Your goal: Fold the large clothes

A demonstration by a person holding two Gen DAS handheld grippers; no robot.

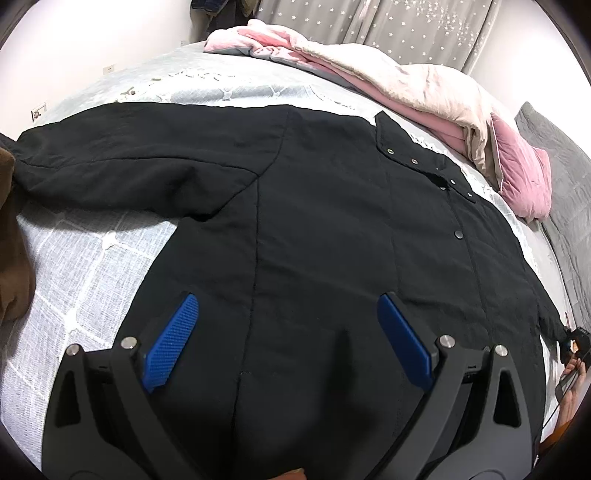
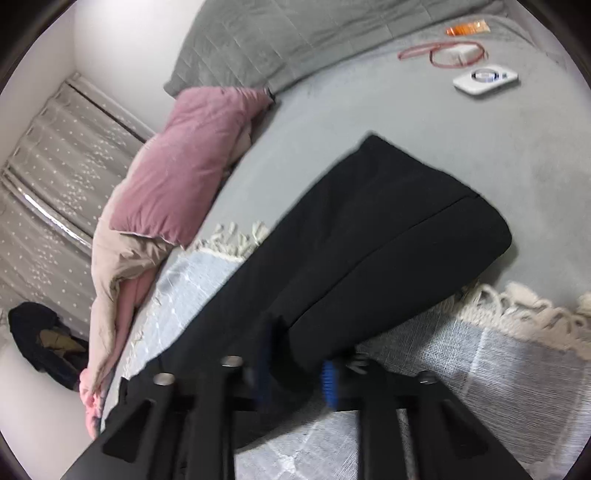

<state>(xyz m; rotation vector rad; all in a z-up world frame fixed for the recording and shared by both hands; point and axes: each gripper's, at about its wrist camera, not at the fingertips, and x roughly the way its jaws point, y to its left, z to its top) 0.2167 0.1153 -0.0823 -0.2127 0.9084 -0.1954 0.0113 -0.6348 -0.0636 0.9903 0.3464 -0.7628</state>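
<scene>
A large black jacket (image 1: 314,206) with metal snaps lies spread flat on a pale blue checked bedspread (image 1: 81,258). One sleeve (image 1: 110,162) stretches out to the left. My left gripper (image 1: 288,314) hovers above the jacket's lower body, blue pads wide apart, holding nothing. In the right wrist view my right gripper (image 2: 295,373) is shut on the black jacket (image 2: 369,240); its blue pads (image 2: 328,384) pinch the cloth near the sleeve, which runs away from the fingers toward the grey sheet. The right gripper also shows at the jacket's right edge in the left wrist view (image 1: 572,343).
A pink and cream duvet (image 1: 406,85) is heaped along the far side with a pink pillow (image 2: 184,155). A brown garment (image 1: 11,240) lies at the left. A grey blanket (image 2: 295,33), a red cord (image 2: 439,51) and a white device (image 2: 485,79) lie on the grey sheet.
</scene>
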